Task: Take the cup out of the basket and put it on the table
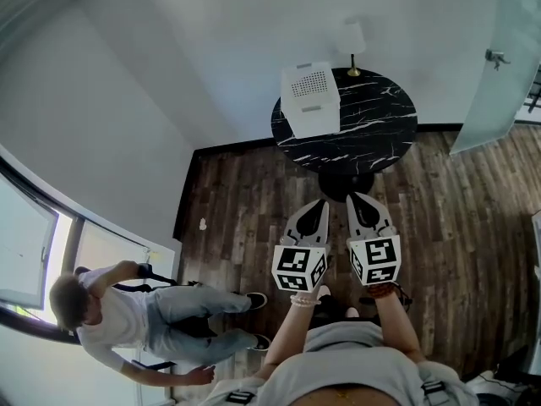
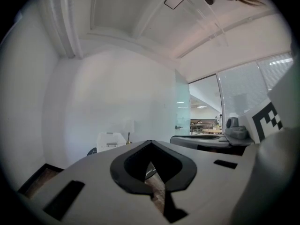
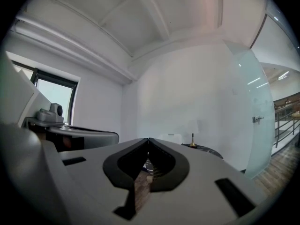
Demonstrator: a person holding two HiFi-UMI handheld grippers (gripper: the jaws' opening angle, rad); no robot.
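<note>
A: How are the grippers held?

B: Low in front of the person's body, side by side and pointing forward over the wood floor point(image 1: 254, 194). The left gripper point(image 1: 319, 205) and the right gripper point(image 1: 356, 199) are near each other but apart.

A: And the fingers?

B: On each gripper the two fingers meet at the tips and grip nothing. Only floor shows through the hollow behind the tips.

A: Where is the cup?

B: I cannot make it out. The white basket point(image 1: 310, 98) stands on the round black table point(image 1: 376, 129), ahead of both pairs of fingertips and well apart from them.

A: Any writing?

B: Black-and-white square markers on the left cube point(image 1: 298, 267) and the right cube point(image 1: 374, 259). I can read no letters.
</note>
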